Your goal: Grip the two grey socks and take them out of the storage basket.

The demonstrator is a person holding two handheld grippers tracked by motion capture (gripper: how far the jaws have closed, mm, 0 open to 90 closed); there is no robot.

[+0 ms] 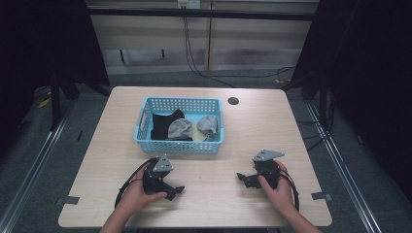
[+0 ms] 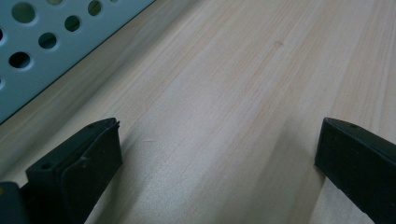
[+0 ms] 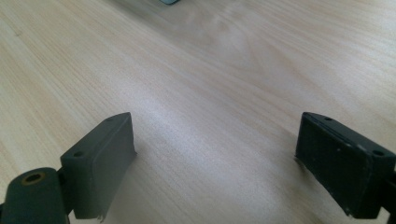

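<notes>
Both tongs, the left gripper (image 1: 176, 190) and right gripper (image 1: 241, 177), stood wide open, empty, near the blue basket (image 1: 180, 144) beyond them.

The high view was evenly lit from above on the desk (image 1: 243, 141), while dark curtains at the left and right edges sank into near black. The picture was soft and slightly grainy. In both gripper views the wood grain was sharp mid-frame, the near jaws blurred at the bottom, with soft shadows beneath them and a pale sheen toward the top.
</notes>
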